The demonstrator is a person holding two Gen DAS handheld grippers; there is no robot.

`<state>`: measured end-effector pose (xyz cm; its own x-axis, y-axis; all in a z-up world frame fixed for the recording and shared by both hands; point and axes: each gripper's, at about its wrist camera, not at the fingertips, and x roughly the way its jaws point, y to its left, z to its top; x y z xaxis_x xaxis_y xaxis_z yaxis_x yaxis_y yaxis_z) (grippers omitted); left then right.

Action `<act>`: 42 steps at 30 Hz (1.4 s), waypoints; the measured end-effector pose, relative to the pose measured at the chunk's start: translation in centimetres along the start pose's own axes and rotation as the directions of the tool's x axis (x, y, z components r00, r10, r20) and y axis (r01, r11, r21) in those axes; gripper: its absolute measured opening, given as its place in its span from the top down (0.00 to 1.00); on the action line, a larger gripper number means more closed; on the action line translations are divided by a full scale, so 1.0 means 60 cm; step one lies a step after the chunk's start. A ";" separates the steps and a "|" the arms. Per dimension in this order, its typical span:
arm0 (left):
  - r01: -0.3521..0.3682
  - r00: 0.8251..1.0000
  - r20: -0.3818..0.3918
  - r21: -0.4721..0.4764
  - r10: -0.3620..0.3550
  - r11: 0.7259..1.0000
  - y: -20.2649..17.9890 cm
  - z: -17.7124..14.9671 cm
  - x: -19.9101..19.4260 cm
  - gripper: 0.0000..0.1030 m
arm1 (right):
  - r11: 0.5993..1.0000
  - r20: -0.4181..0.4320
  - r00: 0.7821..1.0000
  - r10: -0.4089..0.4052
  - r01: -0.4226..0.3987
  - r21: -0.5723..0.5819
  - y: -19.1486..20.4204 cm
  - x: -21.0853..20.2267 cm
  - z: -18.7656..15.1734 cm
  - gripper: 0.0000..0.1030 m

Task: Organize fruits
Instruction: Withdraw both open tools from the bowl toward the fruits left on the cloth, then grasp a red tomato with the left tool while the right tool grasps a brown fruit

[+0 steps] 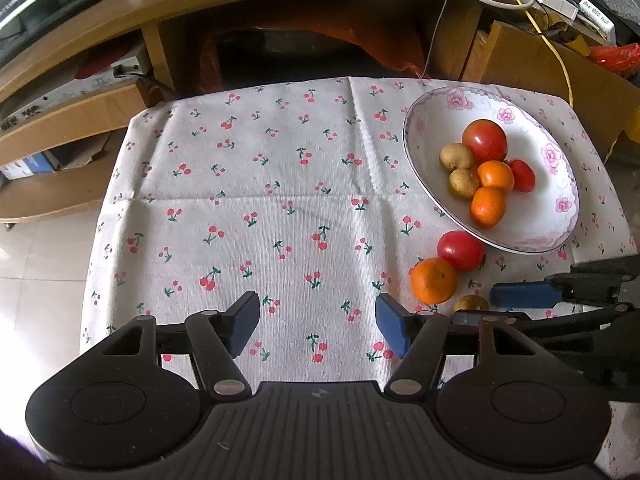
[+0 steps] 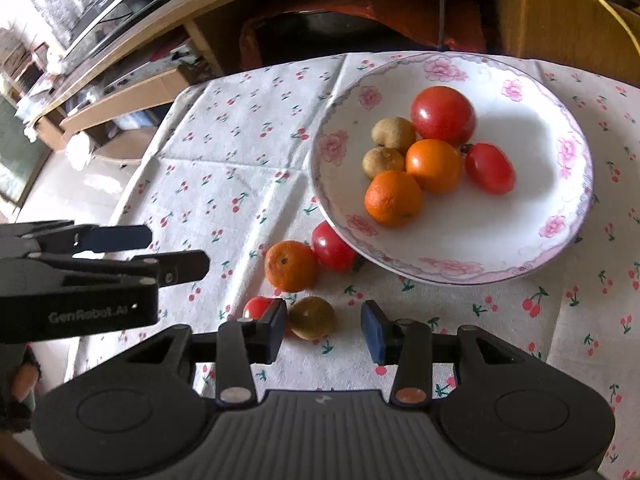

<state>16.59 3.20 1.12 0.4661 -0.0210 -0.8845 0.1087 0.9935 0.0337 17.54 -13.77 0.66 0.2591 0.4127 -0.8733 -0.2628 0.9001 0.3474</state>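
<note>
We're low over the cloth (image 2: 224, 184) with both tools angled down. The bowl (image 2: 560, 236) sits ahead and to the right of the right gripper (image 2: 324, 330), and it looks like the collecting spot: six fruits are already bunched in its middle. Four are still out on the cloth, close to the bowl's near rim. A tomato (image 2: 332, 246) lies partly under that rim, an orange (image 2: 290, 266) touches it, and a small red fruit (image 2: 258, 307) peeks out behind our left finger.

The brown fruit (image 2: 312, 317) lies just ahead of the right gripper's tips, toward the left finger. The jaws stand partly spread with nothing pinched, and we judge this fruit to be the next pick.

The left gripper (image 1: 318, 322) hangs over bare cloth, jaws wider apart and empty, the loose fruits off to its right. It seems to be waiting its turn.
</note>
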 end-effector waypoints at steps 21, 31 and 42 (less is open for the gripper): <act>0.041 0.999 -0.030 0.016 -0.041 0.999 -0.010 -0.004 0.010 0.30 | 0.999 -0.056 0.998 -0.010 0.007 -0.053 -0.009 -0.004 0.003 0.63; 0.054 0.998 -0.022 0.026 -0.054 0.998 -0.045 -0.001 0.021 0.30 | 0.996 -0.062 0.996 -0.060 0.056 -0.069 -0.028 -0.029 -0.012 0.57; 0.090 0.996 -0.012 0.077 -0.090 0.993 -0.093 0.002 0.017 0.27 | 0.986 -0.076 0.986 -0.146 0.139 -0.087 -0.047 -0.038 -0.029 0.56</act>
<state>16.55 -2.36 0.11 0.4435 -0.1087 -0.8897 0.2177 0.9760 -0.0107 16.07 -17.47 1.07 0.2236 0.2653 -0.9379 -0.3043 0.9331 0.1914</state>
